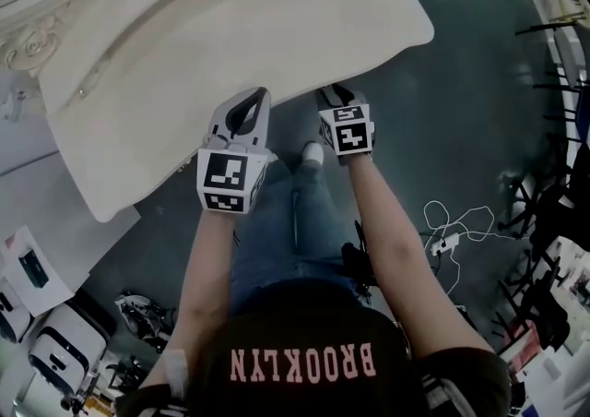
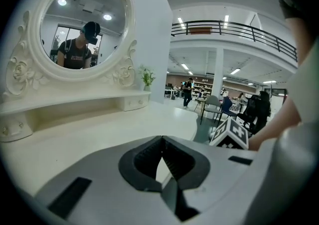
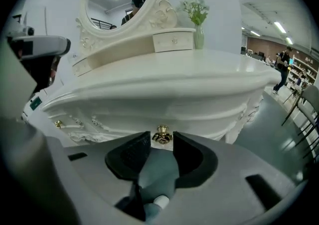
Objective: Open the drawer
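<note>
The white dressing table (image 1: 230,28) fills the upper head view. Its carved drawer front (image 3: 149,112) lies under the table top's edge in the right gripper view, with a gold knob (image 3: 162,135) on it. My right gripper (image 3: 161,140) is open, and the knob stands right at the gap between its tips with neither pad touching it. In the head view the right gripper (image 1: 339,97) reaches in under the table's edge. My left gripper (image 1: 251,101) hovers over the table top's front edge. Its jaws (image 2: 162,140) are shut on nothing.
An oval mirror (image 2: 82,25) and small top drawers (image 3: 173,41) stand at the table's back, beside a vase with a plant (image 3: 198,32). A second gold knob (image 3: 57,124) sits further left. White cables (image 1: 452,231) and boxes (image 1: 28,268) lie on the floor.
</note>
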The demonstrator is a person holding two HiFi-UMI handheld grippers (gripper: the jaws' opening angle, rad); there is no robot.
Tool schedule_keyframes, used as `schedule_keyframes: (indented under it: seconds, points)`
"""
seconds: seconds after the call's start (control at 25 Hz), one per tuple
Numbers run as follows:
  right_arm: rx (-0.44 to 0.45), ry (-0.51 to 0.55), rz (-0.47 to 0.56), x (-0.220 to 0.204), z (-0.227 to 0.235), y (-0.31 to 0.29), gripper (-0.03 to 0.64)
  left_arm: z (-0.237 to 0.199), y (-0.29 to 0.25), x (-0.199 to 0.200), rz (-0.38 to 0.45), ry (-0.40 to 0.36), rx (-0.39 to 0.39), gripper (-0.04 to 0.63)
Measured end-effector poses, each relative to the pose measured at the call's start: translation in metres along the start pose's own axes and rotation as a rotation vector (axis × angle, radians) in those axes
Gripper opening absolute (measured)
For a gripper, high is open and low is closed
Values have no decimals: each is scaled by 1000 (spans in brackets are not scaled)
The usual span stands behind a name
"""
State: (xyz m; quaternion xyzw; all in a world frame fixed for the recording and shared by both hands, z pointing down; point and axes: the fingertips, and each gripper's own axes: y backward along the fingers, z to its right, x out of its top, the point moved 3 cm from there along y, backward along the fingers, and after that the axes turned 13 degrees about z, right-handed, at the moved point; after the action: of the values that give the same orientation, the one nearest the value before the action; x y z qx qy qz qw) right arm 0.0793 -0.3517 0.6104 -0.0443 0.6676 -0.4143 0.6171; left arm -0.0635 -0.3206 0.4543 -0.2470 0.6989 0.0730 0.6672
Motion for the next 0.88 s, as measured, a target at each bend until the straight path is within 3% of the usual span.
schedule_keyframes:
  seconds: [0.32,0.88]
  points:
    - [7,44,-47,-3,-1,-17,118,-8,6,-2,-3,-4,15,5]
    - [-115,18,-44,-5,-4,-14,110,-25,33,-13,6,8,-53,5]
